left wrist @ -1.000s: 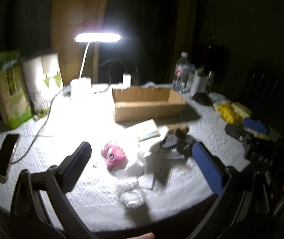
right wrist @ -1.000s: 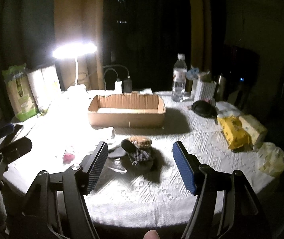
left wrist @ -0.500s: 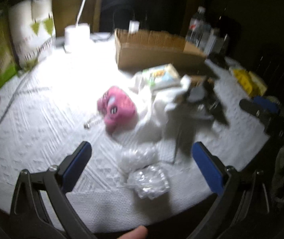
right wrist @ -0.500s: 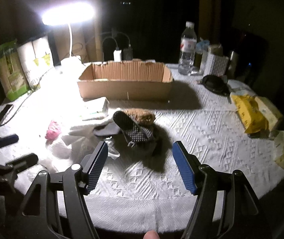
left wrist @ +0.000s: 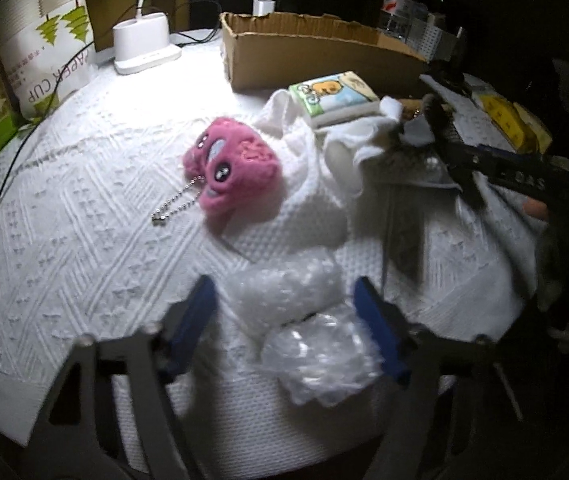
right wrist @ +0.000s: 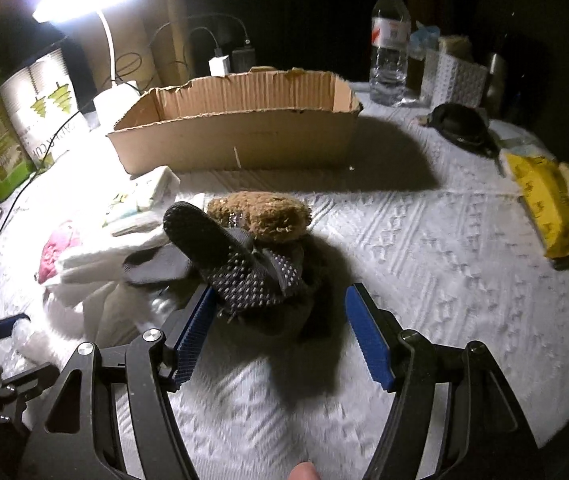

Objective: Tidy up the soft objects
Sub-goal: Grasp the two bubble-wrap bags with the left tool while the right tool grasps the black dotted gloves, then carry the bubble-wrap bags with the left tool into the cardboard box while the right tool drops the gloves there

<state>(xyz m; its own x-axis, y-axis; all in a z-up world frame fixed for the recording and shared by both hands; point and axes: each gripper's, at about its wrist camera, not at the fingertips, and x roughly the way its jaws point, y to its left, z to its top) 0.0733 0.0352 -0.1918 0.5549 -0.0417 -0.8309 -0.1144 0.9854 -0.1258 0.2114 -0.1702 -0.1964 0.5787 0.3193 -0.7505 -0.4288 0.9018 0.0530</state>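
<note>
A heap of soft things lies in front of the cardboard box. My left gripper points down at the crumpled bubble wrap. Its jaws are closing with the wrap between them, and a gap still shows at each pad. A second clear piece lies just nearer. Beyond are a pink plush with a bead chain, a white cloth and a tissue pack. My right gripper stands open astride a dark dotted sock on a dark bundle. A brown fuzzy piece sits behind it.
A lamp base and its cable, paper-cup packs and a green bag stand at the back left. A water bottle, a white holder, a dark pouch and yellow packs occupy the right side. The table edge is close below both grippers.
Both grippers have come down and closer to the heap. The left jaws have narrowed around the bubble wrap. The right gripper has moved forward until the dark sock lies between its fingers.
</note>
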